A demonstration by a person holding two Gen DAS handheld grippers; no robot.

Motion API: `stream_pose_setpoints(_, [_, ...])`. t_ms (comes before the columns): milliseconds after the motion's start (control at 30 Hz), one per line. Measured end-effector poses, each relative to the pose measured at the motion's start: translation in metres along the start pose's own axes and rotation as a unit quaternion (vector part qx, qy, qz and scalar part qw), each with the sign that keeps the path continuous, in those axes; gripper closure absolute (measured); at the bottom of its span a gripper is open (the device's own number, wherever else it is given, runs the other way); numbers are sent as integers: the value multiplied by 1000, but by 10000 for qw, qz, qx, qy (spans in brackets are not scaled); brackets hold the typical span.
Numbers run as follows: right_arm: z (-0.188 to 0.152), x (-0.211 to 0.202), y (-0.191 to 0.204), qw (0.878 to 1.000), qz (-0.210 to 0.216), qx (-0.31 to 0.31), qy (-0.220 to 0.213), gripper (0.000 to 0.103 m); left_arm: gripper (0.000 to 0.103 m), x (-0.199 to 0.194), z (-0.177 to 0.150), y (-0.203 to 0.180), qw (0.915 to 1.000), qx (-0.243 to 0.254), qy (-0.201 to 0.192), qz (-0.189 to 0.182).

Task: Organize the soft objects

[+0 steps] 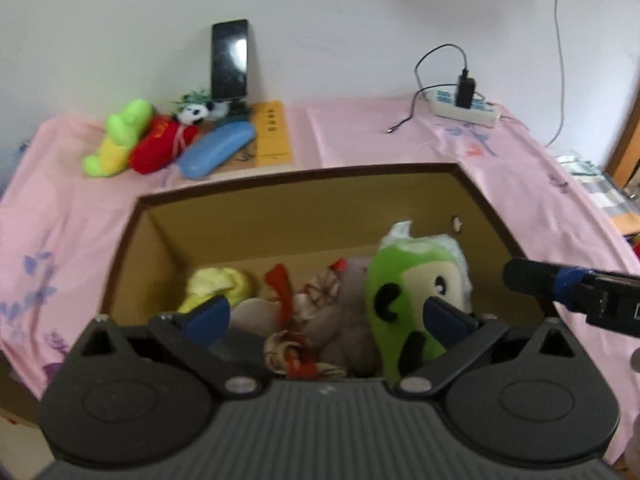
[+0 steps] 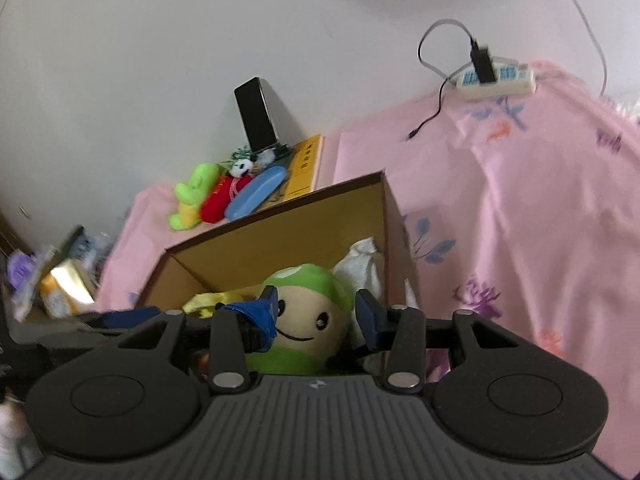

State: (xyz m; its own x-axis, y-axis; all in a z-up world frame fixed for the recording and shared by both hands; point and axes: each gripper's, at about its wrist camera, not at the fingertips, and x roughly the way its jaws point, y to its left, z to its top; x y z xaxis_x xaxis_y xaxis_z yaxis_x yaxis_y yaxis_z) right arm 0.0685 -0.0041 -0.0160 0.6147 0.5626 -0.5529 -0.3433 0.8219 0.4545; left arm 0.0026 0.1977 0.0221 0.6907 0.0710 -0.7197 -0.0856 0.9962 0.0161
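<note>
Home, likely bedroom. Pink floral bedsheet [image 1: 360, 136] covers wide soft surface against plain white wall [image 1: 320, 8]. White power strip with black charger plugged in [image 1: 466, 108] lies on sheet. Black smartphone [image 1: 229, 60] leans upright on wall. Lime-green plush toy [image 1: 118, 138], red plush toy [image 1: 158, 146], small panda plush [image 1: 196, 112] lie beside open brown cardboard box [image 1: 304, 204] holding more toys.

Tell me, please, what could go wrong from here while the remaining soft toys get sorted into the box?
1. The green plush stands tall against the box wall; it may topple or crowd later drops.
2. The remaining toys lie beside a blue case and under a propped phone; a grab there might knock the phone over.
3. The left gripper and right gripper work close together above the box and could collide.
</note>
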Motion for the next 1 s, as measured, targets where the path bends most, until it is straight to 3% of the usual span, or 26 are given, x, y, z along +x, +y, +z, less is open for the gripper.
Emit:
stream_pose_setpoints(167, [-3, -4, 17, 9972, -594, -442, -138, 76, 1, -16, 1, 1, 9993, -30, -159, 329])
stream_pose_setpoints(367, [-6, -8, 25, 9946, -799, -643, -139, 76, 1, -38, -2, 5, 9933, -327, -625, 914])
stream_pose_setpoints(467, [-8, -12, 30, 9937, -829, -738, -147, 76, 1, -42, 0, 6, 9918, -370, -498, 1117])
stream_pose_setpoints(700, [-15, -23, 35, 9936, -920, -604, -255, 76, 1, -45, -5, 1, 9946, -287, -207, 971])
stream_pose_setpoints(1000, [-19, -29, 25, 9955, -825, -475, -14, 76, 1, -52, -12, -21, 9951, -154, -56, 973])
